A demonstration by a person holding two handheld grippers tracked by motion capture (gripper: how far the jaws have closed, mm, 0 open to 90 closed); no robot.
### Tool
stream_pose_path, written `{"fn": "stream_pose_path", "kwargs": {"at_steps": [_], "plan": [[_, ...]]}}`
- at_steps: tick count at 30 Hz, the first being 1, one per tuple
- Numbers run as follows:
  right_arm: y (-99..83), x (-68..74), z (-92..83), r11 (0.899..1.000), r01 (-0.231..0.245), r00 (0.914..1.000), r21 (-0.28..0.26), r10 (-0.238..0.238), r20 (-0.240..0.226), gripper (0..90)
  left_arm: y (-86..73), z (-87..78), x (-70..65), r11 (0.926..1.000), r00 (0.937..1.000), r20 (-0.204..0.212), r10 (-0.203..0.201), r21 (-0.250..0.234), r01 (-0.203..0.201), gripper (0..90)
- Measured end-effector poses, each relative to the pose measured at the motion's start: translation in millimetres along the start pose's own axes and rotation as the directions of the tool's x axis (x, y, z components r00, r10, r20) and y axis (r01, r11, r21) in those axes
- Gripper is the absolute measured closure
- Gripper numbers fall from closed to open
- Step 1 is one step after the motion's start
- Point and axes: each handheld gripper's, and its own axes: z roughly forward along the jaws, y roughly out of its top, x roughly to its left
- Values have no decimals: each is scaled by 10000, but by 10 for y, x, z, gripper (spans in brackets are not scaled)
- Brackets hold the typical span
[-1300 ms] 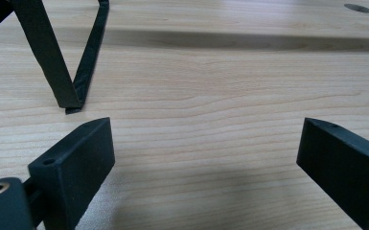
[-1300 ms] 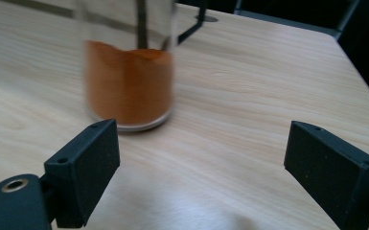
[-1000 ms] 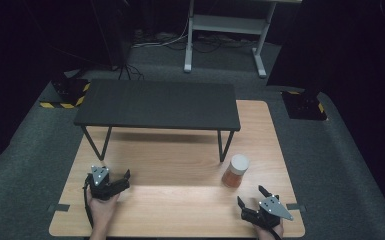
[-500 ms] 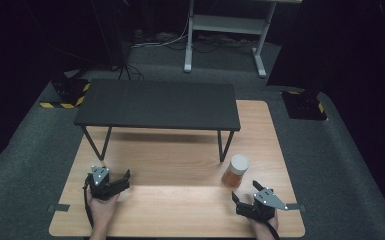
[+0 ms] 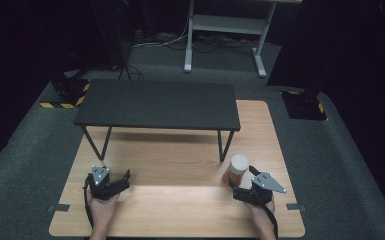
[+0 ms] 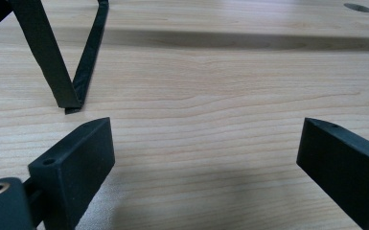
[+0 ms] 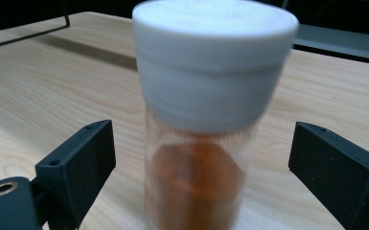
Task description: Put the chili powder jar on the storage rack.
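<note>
Light wood table (image 5: pixel 180 210) sits on grey carpet in a dark room, with a low black bench (image 5: pixel 160 104) standing across its far half and a grey metal stand (image 5: pixel 225 30) behind. The near half is bare wood, lots of room between the hands. The jar (image 5: pixel 236 170), white lid and orange stuff inside, stands upright near the table's right edge, just by the bench's right leg. The right gripper (image 5: pixel 240 189) is right behind it with jaws spread wide either side, not touching; they've just been opening. The left gripper (image 5: pixel 122 179) rests on the near left, jaws spread over bare wood.
</note>
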Motion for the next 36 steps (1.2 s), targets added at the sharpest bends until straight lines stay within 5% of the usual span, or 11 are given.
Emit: {"fn": "stream_pose_path", "kwargs": {"at_steps": [13, 21, 36], "plan": [[90, -52, 255, 9997, -261, 9994, 39, 262, -206, 165, 1, 1, -1, 10000, 10000, -7, -2, 10, 2, 61], [75, -77, 273, 9998, -195, 9993, 74, 197, -303, 310, 2, 1, -3, 10000, 10000, -16, 1, 15, -1, 61], [23, -84, 266, 9999, -13, 9994, -114, 9, -344, 334, 6, 8, -14, 10000, 10000, -43, 60, 52, -60, 61]]}}
